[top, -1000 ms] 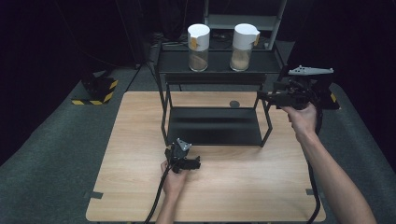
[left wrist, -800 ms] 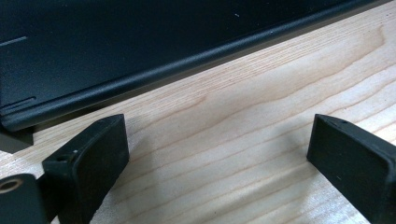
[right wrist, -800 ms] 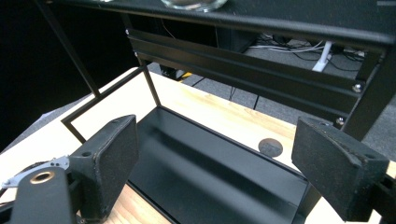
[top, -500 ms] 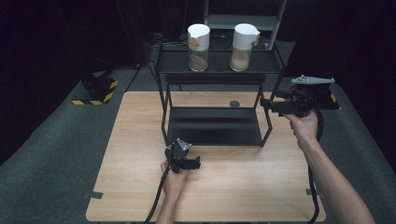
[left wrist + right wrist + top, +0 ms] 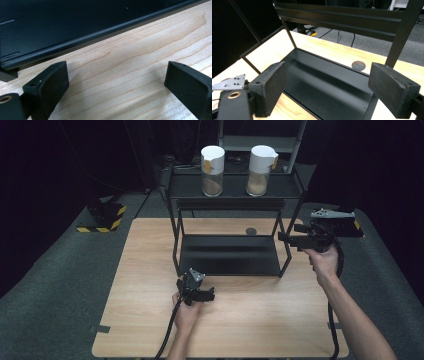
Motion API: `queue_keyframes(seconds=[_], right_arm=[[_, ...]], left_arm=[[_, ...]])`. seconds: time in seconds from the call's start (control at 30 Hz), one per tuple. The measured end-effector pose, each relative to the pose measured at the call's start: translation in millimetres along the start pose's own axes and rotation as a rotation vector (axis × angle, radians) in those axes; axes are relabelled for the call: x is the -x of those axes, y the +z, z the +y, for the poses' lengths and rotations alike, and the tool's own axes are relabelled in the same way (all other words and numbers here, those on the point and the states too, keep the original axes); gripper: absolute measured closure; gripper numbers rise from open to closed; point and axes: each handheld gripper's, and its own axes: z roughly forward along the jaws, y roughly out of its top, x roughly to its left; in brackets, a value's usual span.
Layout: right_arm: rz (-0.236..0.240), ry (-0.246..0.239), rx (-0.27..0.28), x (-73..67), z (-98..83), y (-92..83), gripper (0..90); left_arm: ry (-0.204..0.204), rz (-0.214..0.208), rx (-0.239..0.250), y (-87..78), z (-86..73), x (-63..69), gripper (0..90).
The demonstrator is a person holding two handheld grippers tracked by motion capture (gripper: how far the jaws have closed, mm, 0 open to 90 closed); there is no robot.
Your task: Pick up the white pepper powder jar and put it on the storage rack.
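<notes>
From the high view, I note the left gripper (image 5: 196, 290) resting low on the wooden table (image 5: 145, 270), just near of the black rack (image 5: 230, 255), jaws apart and empty. The right gripper (image 5: 292, 236) hangs at the rack's right side, beside its near right post, jaws apart, nothing between them. Two jars (image 5: 212, 164) with white lids stand on the rack's top shelf; each bears a small orange label, and I cannot read any writing on them. A yellow-and-black striped block (image 5: 102, 217) lies on the floor at far left.

In the left gripper view, I see both pads (image 5: 53, 82) wide apart over bare wood, the rack's lower tray edge (image 5: 75, 42) just beyond. The tray is cut off at the top.

In the right gripper view, the jaws frame the rack's lower tray (image 5: 329, 87) with a gap either side. A round hole (image 5: 358, 65) shows in the tabletop beyond.
</notes>
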Motion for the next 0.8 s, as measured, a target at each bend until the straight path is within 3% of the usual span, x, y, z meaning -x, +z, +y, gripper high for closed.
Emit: queue_keyframes(seconds=[0.8], right_arm=[[-0.024,-0.021,-0.045,-7.9,-30.0,21.9,14.4]], left_arm=[[0.001,0.001,-0.001,-0.1,0.2,0.1,5.4]])
